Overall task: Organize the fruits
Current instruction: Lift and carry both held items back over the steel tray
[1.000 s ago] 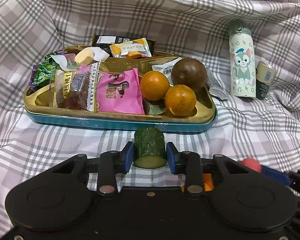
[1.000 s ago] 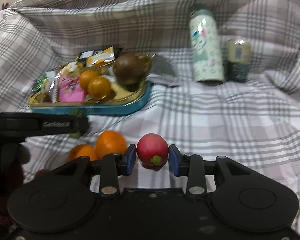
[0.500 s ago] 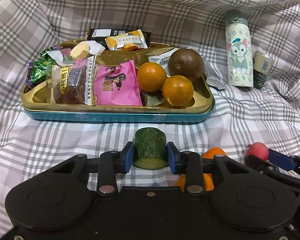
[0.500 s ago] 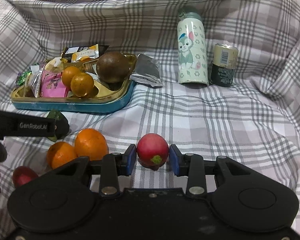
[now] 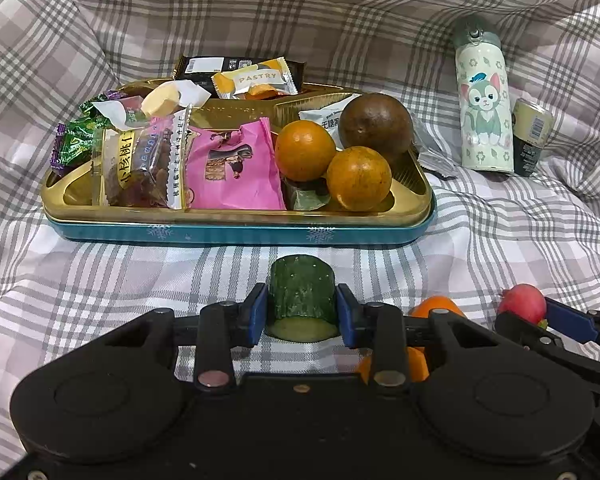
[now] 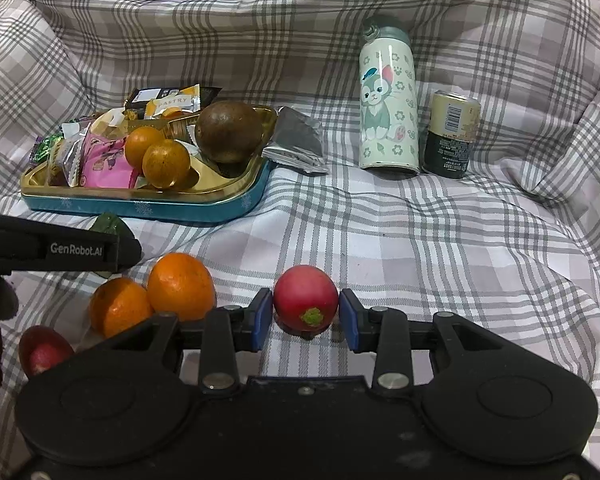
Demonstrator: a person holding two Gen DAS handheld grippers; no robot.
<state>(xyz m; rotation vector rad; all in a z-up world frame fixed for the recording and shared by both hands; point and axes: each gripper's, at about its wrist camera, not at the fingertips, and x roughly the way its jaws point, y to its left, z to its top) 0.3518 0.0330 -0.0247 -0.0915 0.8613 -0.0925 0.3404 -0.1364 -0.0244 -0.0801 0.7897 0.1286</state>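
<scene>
My left gripper (image 5: 302, 312) is shut on a short green cucumber piece (image 5: 302, 298), held just in front of the gold and teal tray (image 5: 236, 218). In the tray's right end lie two oranges (image 5: 305, 151) (image 5: 358, 178) and a brown round fruit (image 5: 375, 124). My right gripper (image 6: 306, 316) is shut on a red radish (image 6: 306, 302), low over the cloth and to the right of the left gripper. Beside it on the cloth sit two loose oranges (image 6: 180, 286) (image 6: 120, 306) and a red fruit (image 6: 44, 350).
Snack packets (image 5: 232, 168) fill the tray's left and back. A cat-print bottle (image 6: 388, 100) and a can (image 6: 452, 134) stand at the back right, with a silver packet (image 6: 298, 142) next to the tray. Plaid cloth (image 6: 440, 240) rises in folds behind and at the sides.
Both grippers keep their holds. The left gripper has risen a little, so the tray sits lower and the loose oranges show. The right gripper has swung and drawn back, bringing the red fruit into view.
</scene>
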